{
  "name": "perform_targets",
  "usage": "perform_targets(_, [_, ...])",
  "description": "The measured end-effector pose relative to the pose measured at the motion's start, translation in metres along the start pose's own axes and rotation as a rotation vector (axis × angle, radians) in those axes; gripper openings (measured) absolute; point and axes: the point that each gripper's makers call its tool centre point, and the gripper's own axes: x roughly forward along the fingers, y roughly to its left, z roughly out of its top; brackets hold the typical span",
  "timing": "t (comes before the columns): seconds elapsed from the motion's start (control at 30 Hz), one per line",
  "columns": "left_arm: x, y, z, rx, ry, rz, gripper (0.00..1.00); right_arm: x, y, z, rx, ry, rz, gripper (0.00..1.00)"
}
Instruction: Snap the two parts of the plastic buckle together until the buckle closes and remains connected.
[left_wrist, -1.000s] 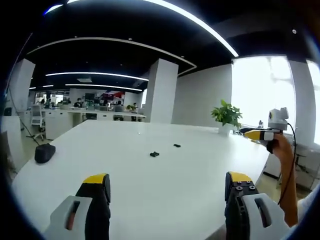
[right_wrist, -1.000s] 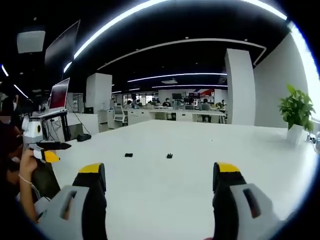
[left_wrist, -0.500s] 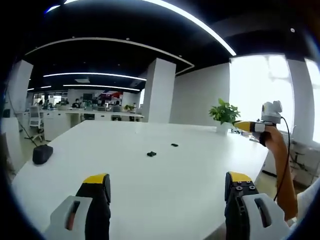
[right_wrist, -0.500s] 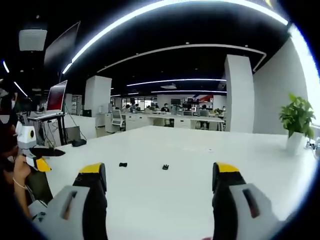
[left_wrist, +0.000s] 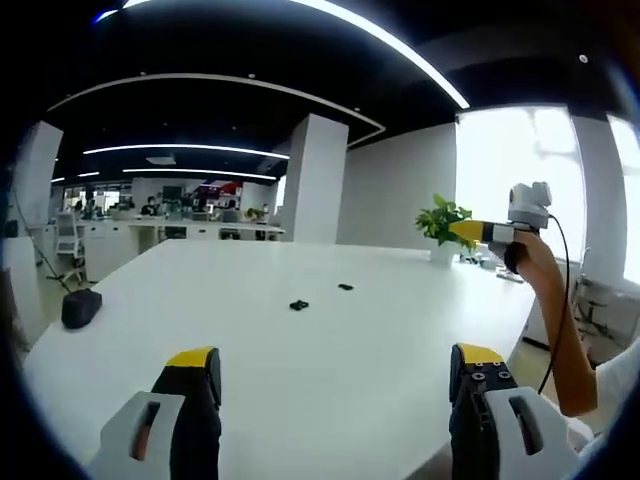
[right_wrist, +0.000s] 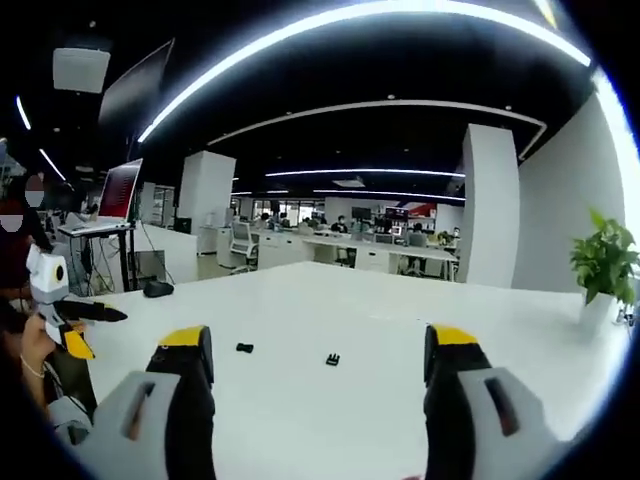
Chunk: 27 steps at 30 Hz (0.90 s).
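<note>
Two black buckle halves lie apart mid-table, beyond our left gripper and right gripper, both wide open and empty, so we judge the snapping wholly undone.

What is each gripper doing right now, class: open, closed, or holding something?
Left gripper: open, holding nothing.
Right gripper: open, holding nothing.

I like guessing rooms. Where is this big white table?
Probably an open-plan office: rows of desks with seated people behind the white table, a potted plant, and long ceiling light strips.
</note>
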Motion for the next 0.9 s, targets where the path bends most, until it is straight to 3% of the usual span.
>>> perform_targets(0.43, [-0.002,0.003,0.001,-0.006,-0.008,0.002,0.97,0.041,0.000,-0.008,0.031,0.041,0.058,0.89])
perform_targets(0.73, [-0.004,0.003,0.001,-0.008,-0.013,-0.002,0.97,0.050,-0.002,-0.009,0.073,0.007,0.052,0.89])
perform_targets(0.9, [-0.004,0.003,0.001,-0.008,-0.014,-0.006,0.97,0.055,-0.007,0.000,0.087,-0.057,0.019,0.90])
